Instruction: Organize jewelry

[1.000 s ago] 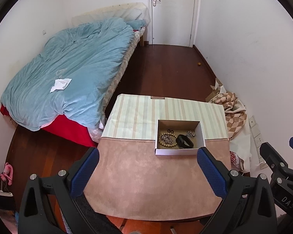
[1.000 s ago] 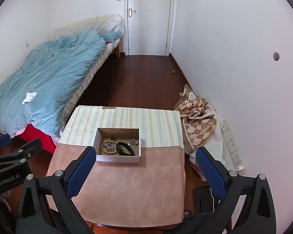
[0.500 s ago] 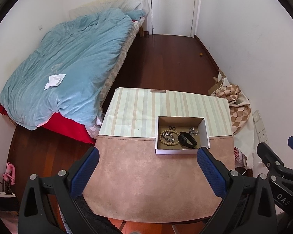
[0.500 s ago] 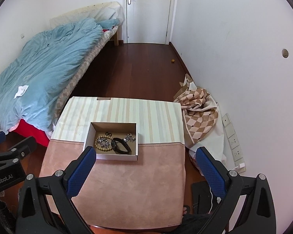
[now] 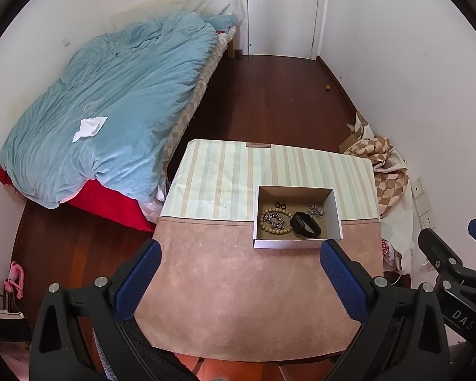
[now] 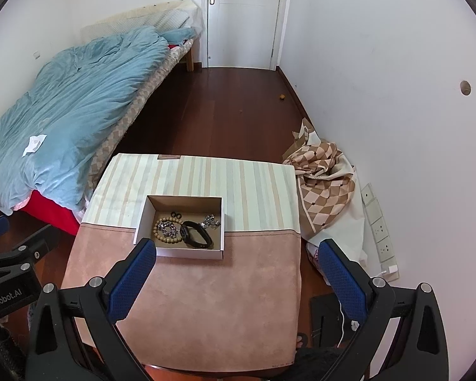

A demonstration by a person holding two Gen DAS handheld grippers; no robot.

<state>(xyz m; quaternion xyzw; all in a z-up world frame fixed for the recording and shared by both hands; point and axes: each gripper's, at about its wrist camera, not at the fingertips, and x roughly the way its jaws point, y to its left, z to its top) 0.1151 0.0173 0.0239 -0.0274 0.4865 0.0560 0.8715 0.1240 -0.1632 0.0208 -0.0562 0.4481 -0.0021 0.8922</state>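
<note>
Both grippers, left gripper (image 5: pixel 239 254) and right gripper (image 6: pixel 236 255), hang spread wide and empty above the near end of the table (image 6: pixel 206 301), while every piece we can see — bead bracelet (image 6: pixel 165 228), chain (image 6: pixel 168 230), black band (image 6: pixel 196 238), two small rings (image 6: pixel 176 215), silver cluster (image 6: pixel 211 221) — lies inside the open box (image 6: pixel 146 219). That fits jewelry gathered in or waiting to come out, so any pick wants one piece pinched cleanly, the chain sitting inside the beads. We read "DAS" on one gripper body, "nRobot.AI" on the other.
</note>
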